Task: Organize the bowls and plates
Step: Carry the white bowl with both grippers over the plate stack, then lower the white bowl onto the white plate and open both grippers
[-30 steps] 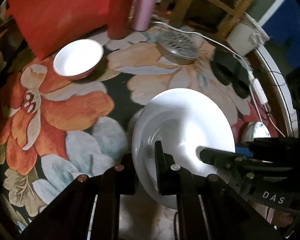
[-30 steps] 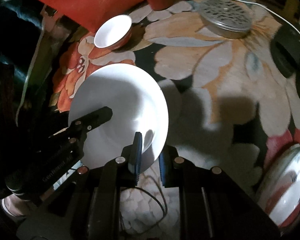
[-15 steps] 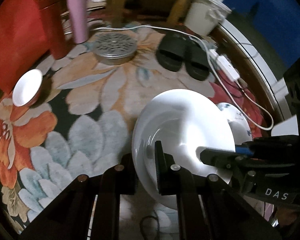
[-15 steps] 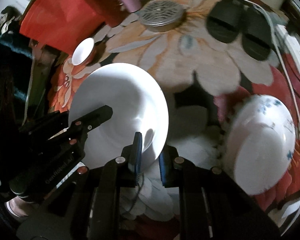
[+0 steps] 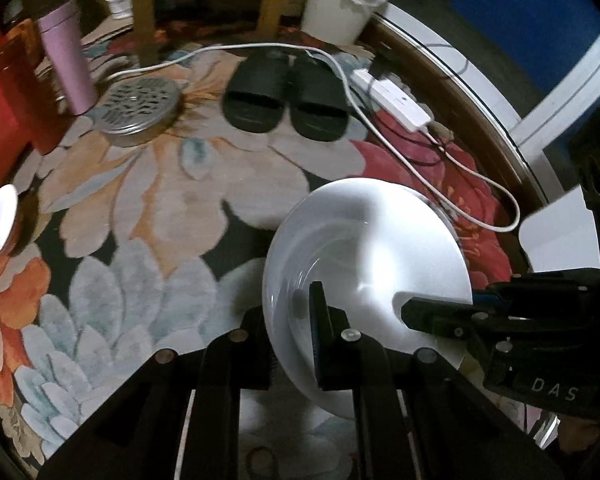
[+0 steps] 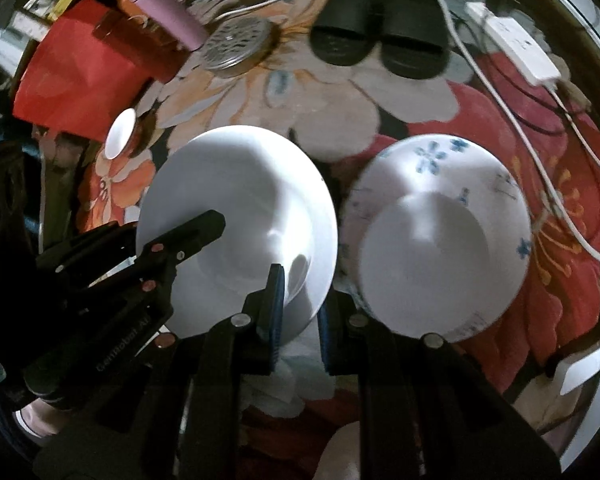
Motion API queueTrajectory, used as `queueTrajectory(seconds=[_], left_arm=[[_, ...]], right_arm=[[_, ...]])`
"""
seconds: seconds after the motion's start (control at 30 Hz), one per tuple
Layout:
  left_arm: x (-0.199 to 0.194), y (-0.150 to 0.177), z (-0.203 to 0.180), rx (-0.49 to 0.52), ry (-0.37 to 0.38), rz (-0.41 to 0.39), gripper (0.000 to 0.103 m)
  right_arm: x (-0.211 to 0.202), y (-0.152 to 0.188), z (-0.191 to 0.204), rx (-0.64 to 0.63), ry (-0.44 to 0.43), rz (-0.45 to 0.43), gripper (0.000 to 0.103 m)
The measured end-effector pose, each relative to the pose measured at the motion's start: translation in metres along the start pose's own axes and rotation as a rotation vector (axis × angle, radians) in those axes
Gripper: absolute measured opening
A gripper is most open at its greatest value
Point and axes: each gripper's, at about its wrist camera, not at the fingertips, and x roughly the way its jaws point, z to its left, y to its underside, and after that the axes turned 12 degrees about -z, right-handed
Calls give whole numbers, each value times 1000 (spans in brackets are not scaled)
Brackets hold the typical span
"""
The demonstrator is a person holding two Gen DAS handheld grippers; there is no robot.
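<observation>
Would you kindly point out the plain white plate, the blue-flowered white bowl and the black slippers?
Plain white plate [image 6: 240, 184]: right wrist view, inner surface.
Blue-flowered white bowl [image 6: 440, 256]: right wrist view, inside.
Black slippers [image 5: 284, 98]: left wrist view, straps.

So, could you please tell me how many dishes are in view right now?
3: a plain white plate held by both grippers, a blue-flowered plate on the rug beside it, and a small white bowl near the red bag. Others may be hidden.

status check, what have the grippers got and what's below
Both hand-held grippers, left and right, shut on white plate. Blue-flowered plate beside it. Nothing in the way.
</observation>
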Motion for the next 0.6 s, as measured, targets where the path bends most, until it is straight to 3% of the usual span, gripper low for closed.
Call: queueTrajectory(seconds=[0.6], left_arm=[[59, 6, -72, 101, 54, 83, 12]], right_arm=[[-5, 15, -80, 152, 88, 6, 16]])
